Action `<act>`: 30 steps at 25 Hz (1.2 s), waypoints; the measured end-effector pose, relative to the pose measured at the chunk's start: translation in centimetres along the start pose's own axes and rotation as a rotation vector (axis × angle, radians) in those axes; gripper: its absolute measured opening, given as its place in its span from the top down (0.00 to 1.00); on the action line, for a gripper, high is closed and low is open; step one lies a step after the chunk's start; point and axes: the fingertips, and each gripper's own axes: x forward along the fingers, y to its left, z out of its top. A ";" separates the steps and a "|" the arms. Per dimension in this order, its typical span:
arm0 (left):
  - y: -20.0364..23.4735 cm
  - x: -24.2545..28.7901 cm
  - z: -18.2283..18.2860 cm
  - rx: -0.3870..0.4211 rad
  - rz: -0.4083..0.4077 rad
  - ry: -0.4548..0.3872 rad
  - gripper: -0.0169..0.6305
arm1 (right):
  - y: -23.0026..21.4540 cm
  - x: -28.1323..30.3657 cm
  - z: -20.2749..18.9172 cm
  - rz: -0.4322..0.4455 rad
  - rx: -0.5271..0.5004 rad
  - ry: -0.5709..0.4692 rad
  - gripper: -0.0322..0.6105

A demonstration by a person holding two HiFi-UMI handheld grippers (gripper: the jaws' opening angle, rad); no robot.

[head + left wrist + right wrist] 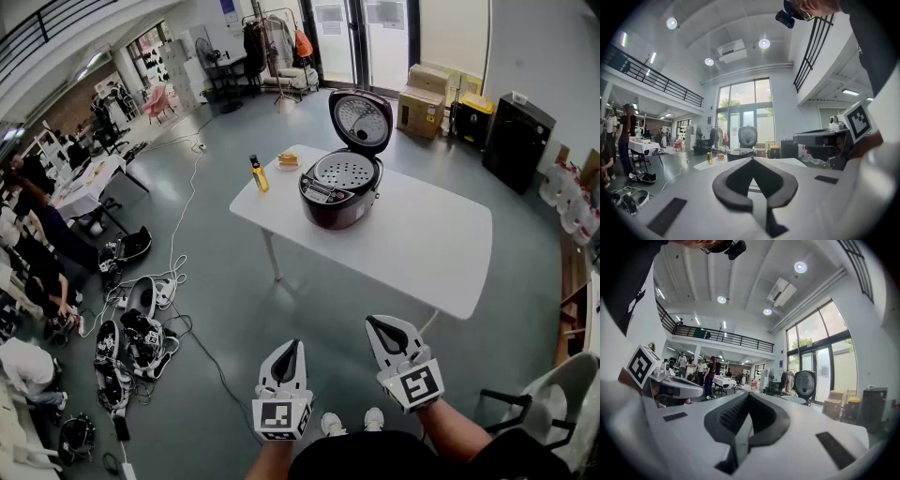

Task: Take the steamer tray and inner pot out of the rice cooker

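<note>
A white table (pixel 422 244) stands on a grey floor. A dark rice cooker (pixel 339 192) sits on it, lid raised. Well short of the table, the left gripper (pixel 290 347) and right gripper (pixel 377 325) are side by side, jaws closed together and empty. The perforated steamer tray (pixel 344 172) sits in the cooker's top. A yellow bottle (pixel 259 174) stands nearby.

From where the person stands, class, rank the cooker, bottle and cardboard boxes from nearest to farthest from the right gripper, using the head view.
From the right gripper:
1. Cooker, on the table, lid up.
2. Bottle, at the table's far left corner.
3. Boxes, beyond the table, by the far wall.
</note>
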 end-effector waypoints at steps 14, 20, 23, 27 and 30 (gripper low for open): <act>1.7 -0.3 1.2 0.004 -0.017 -0.027 0.98 | 0.4 1.3 0.8 -0.061 -0.020 -0.008 0.95; 4.1 0.1 1.2 0.010 -0.017 -0.025 0.98 | 1.3 2.8 1.0 -0.070 0.002 -0.021 0.95; 5.3 0.3 1.1 0.012 -0.025 -0.015 0.98 | 1.9 3.6 1.2 -0.079 -0.002 -0.029 0.95; 7.0 0.7 0.9 0.016 -0.015 -0.022 0.98 | 2.4 5.0 1.7 -0.087 -0.017 -0.040 0.83; 8.3 1.6 0.9 0.008 0.000 -0.029 0.79 | 1.7 6.5 1.4 -0.116 -0.019 -0.041 0.63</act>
